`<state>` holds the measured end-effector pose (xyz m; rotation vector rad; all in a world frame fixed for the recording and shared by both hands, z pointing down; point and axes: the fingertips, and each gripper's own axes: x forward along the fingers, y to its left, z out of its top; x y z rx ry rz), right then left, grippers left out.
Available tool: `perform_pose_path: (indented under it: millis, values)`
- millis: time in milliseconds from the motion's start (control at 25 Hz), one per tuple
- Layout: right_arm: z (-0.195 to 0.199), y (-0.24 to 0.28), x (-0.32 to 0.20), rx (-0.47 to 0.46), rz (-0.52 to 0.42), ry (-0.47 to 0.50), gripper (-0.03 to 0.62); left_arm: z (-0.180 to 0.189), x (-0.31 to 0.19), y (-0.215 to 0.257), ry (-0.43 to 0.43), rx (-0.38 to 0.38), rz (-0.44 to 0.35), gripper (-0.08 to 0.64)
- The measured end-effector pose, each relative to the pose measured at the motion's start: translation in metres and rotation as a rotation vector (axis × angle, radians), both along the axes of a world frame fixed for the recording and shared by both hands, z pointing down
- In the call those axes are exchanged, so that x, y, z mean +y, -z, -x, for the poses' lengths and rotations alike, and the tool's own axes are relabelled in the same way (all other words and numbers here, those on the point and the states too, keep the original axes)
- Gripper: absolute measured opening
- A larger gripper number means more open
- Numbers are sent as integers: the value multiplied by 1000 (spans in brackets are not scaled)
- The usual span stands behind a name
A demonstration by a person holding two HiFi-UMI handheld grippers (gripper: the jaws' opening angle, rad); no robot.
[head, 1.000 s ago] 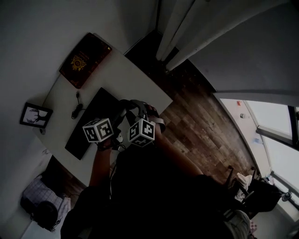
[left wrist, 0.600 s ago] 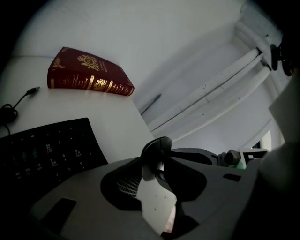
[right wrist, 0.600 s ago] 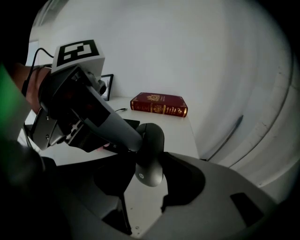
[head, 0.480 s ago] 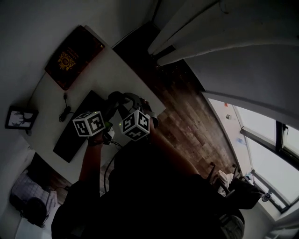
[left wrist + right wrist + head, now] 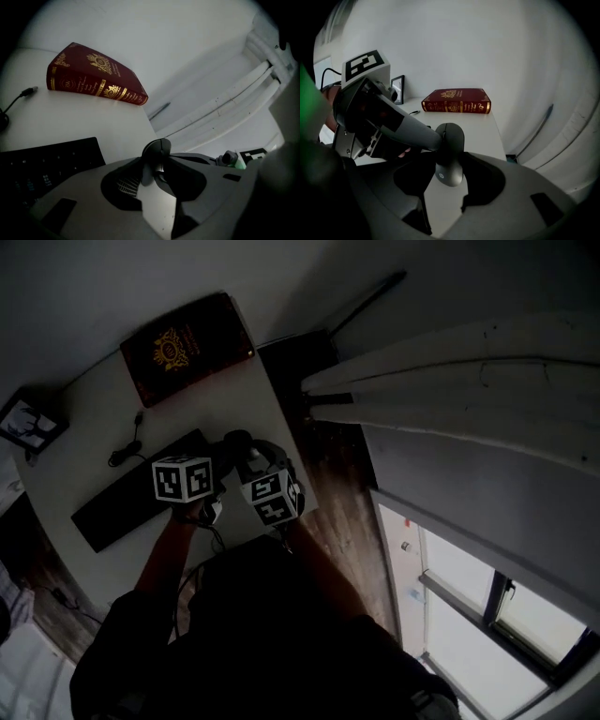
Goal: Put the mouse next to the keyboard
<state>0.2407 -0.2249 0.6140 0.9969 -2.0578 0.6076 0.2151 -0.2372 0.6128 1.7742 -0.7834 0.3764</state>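
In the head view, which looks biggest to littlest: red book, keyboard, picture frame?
1. red book: broadest.
2. keyboard: longer than the book but thinner, and partly hidden.
3. picture frame: clearly smallest.

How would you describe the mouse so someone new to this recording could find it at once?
Start at the white desk against the wall, with the long black keyboard on it. Off the keyboard's right end, the left gripper and right gripper both hold the mouse. It is the only small, rounded, dark grey thing there, unlike the flat red book behind it.
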Motion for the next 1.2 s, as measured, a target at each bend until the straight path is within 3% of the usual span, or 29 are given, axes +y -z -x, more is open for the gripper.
perform_pose_path:
  millis: [200,600,680,800,920,1040,1200]
  values:
    - [7,-5,-9,-51,-18,-24,199,4,-10,0,13,-4,-24,137]
    - [12,-12,-32,-182,-9,-58,201,14,-29,-3,74,-91,-106,135]
    - [14,-16,-35,-196,-5,-70,201,17,-32,-2,51,-134,-151,135]
    - [13,-23,-36,-206,15,-74,202,15,-35,-1,-16,-270,-261,114]
    - [4,-14,-42,-200,-39,-58,202,12,-29,10,-37,-381,-357,105]
    - [-9,4,-44,-208,-88,-40,202,14,-13,32,27,-380,-403,40]
    - [-13,29,-26,-303,-98,1,199,29,22,44,174,-409,-354,12]
